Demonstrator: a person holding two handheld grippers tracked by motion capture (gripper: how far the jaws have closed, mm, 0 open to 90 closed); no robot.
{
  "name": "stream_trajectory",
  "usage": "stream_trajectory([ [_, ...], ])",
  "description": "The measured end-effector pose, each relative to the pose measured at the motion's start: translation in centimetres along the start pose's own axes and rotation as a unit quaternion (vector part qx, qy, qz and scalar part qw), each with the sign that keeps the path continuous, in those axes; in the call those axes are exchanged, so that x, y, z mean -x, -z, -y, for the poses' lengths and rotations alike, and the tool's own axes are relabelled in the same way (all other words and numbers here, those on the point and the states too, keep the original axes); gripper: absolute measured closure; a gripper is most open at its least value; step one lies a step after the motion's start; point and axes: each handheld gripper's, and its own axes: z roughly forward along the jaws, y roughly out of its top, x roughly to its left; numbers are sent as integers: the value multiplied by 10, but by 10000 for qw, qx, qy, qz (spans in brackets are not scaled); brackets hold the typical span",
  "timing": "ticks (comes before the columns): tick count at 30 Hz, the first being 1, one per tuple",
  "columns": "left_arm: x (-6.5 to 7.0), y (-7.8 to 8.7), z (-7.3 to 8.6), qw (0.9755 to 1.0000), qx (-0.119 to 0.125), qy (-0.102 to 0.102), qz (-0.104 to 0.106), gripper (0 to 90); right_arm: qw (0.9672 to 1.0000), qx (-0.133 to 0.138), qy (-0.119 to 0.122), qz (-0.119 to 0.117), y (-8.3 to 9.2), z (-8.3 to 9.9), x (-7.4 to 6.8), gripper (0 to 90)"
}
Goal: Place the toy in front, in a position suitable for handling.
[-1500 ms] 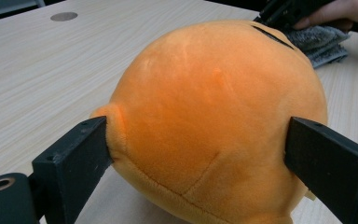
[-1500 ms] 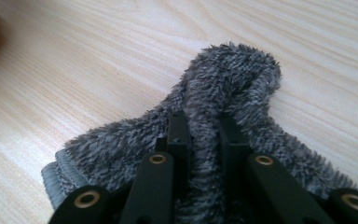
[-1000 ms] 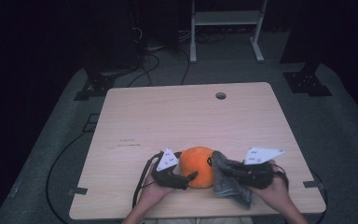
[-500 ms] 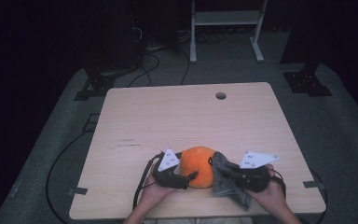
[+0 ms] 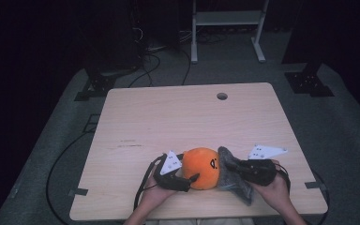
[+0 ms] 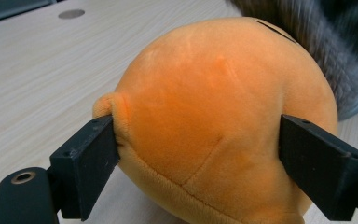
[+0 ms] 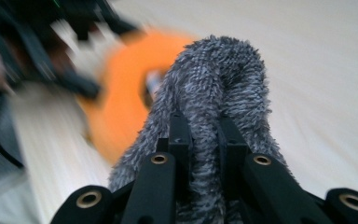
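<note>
- Table [image 5: 187, 122]: pale wood top, bare across its far half, with a round cable hole [image 5: 222, 96] near the far edge. All handled things sit close to the near edge, and open board lies to the left, right and beyond them.
- Orange plush ball [image 5: 201, 167]: rests on the table near the near edge, between the two grippers, its dark stitched face mark turned toward the right side.
- Grey fuzzy cloth [image 5: 234, 180]: lies just right of the plush ball and touches it, draping down toward the near edge.
- Left hand [image 5: 152, 197]: enters from the bottom edge, forearm angled up and inward, holding the left gripper [image 6: 200, 154] level against the ball's left flank. Its jaws have just been closing; they straddle the ball wide apart, pads pressed into the plush on both sides.
- Right hand [image 5: 274, 187]: enters from the bottom right, wrist turned inward. The right gripper [image 7: 200, 140] has its jaws drawn nearly together, pinching a fold of the grey cloth that rises in a hump above them.
</note>
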Motion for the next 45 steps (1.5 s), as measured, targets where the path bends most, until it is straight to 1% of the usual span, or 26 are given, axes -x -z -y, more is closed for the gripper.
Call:
stream_trajectory([
  [1, -1, 0, 0, 10000, -6, 25, 15, 135, 10000, 31, 87, -31, -2, -4, -3, 785],
  [3, -2, 1, 2, 9999, -12, 107, 66, 136, 9996, -151, 215, 49, -9, -2, -6, 784],
  [5, -2, 2, 3, 9999, -30, 129, 104, 137, 9995, -277, 111, -42, -11, 5, 0, 785],
  [8, -2, 1, 3, 9999, -39, 117, 94, 137, 9985, -520, -75, 126, -5, 14, 9, 787],
  [9, -2, 1, 3, 9999, -36, 109, 88, 137, 9986, -499, -153, 78, -3, 16, 10, 787],
  [10, -1, 1, 3, 9999, -37, 106, 76, 137, 9994, -302, -136, -45, 1, 12, 5, 786],
  [11, -1, 1, 3, 9999, -34, 105, 63, 137, 9994, -302, -136, -45, 1, 12, 5, 786],
  [13, 0, 1, 3, 9999, -33, 103, 51, 137, 9997, -39, 14, -249, 1, 2, -4, 784],
  [14, -1, 2, 3, 9999, -39, 106, 56, 137, 9996, -25, 133, -259, -1, -2, -8, 783],
  [16, -1, 2, 4, 9999, -39, 119, 78, 138, 9992, -234, 304, -99, -9, -2, -11, 783],
  [18, -1, 2, 3, 9998, -39, 156, 91, 140, 9989, -453, 121, -25, -11, 9, 0, 784],
  [19, -1, 1, 3, 9998, -36, 177, 78, 140, 9989, -453, 121, -25, -11, 9, 0, 784],
  [21, -2, 2, 4, 9998, -59, 191, 55, 141, 9971, -679, 91, 317, -8, 15, 6, 786],
  [22, -3, 2, 4, 9998, -64, 177, 41, 140, 9965, -740, 27, 376, -6, 19, 8, 787],
  [23, -3, 2, 4, 9998, -70, 158, 28, 140, 9968, -735, -5, 328, -4, 21, 9, 787],
  [24, -2, 2, 3, 9999, -76, 146, 11, 138, 9987, -498, 53, 88, 2, 19, 2, 786],
  [25, -2, 2, 2, 9999, -63, 115, -30, 138, 9987, -498, 53, 88, 2, 19, 2, 786],
  [27, 1, 4, 0, 9999, 86, 33, -91, 112, 9994, -246, 168, -168, 3, 11, -7, 786],
  [29, 4, 10, -3, 9992, 349, -152, -74, 94, 9987, -328, 353, -139, -2, 6, -14, 786],
  [30, 5, 11, -4, 9989, 382, -254, -12, 105, 9981, -422, 436, -82, -6, 7, -14, 786],
  [32, 8, 7, -4, 9989, 240, -391, 6, 172, 9976, -523, 453, -4, -9, 9, -10, 786],
  [35, 9, 5, -4, 9989, 129, -440, -55, 270, 9984, -380, 384, -171, -2, 6, -11, 785],
  [37, 9, 4, -5, 9991, 122, -386, -79, 283, 9968, -325, 632, -354, -3, 1, -22, 782],
  [40, 8, 4, -5, 9993, 69, -369, -91, 287, 9934, -596, 969, -152, -15, -1, -31, 782],
  [42, 6, 5, -4, 9996, 57, -252, -95, 289, 9938, -660, 884, -129, -17, 2, -25, 783],
  [45, 3, 5, -3, 9998, 62, -127, -101, 287, 9927, -799, 863, 277, -9, 7, -13, 783],
])
